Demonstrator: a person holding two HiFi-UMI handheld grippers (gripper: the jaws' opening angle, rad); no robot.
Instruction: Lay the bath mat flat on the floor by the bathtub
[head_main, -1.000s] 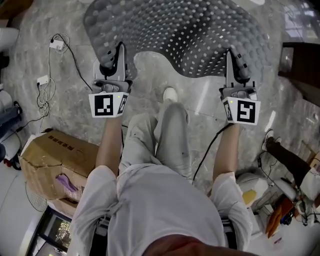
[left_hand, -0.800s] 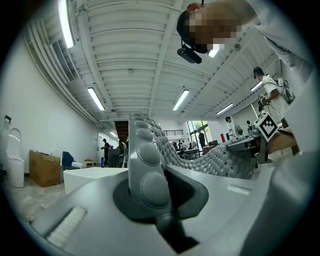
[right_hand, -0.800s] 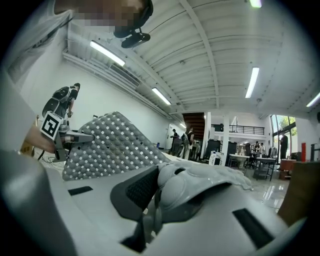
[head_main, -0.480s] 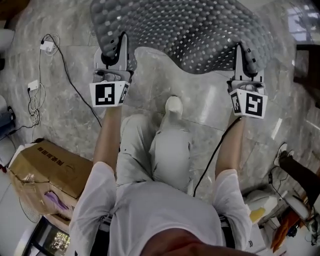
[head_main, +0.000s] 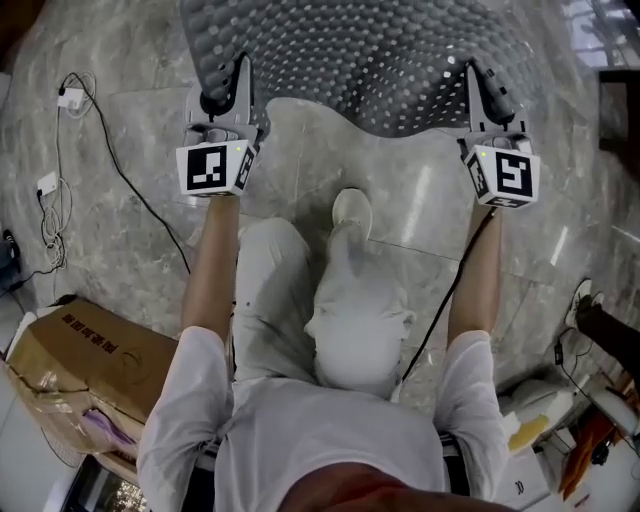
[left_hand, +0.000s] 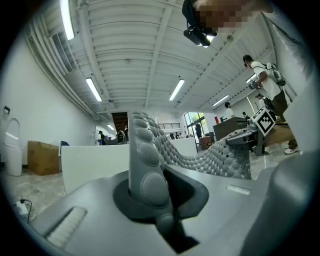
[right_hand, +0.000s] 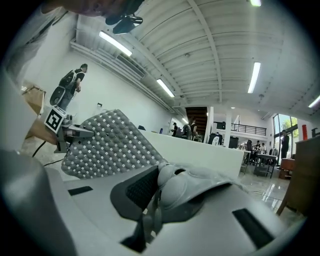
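The grey marbled floor (head_main: 120, 220) fills the head view beneath me. Across the 12 o'clock edge hangs the grey bath mat (head_main: 370, 50), studded with round bumps and dotted with small holes; it sags in a curve between my two grips and is lifted off the tiles along its near edge. A worn cardboard box (head_main: 75, 365) sits at 8 o'clock, well apart from the mat. My left gripper (head_main: 224, 95), at 11 o'clock, has its jaws clamped on the mat's near-left corner, and in the left gripper view the bumpy sheet (left_hand: 145, 150) rises upright straight out of the closed jaws. My right gripper (head_main: 486, 88), at 1 o'clock, is pinched tight on the near-right corner, and in its own view the holed sheet (right_hand: 107, 145) stretches away toward 10 o'clock. A white shoe (head_main: 350, 208) points toward 12 o'clock between the grippers. A thin black cable (head_main: 130, 180) trails over the tiles at 10 o'clock.
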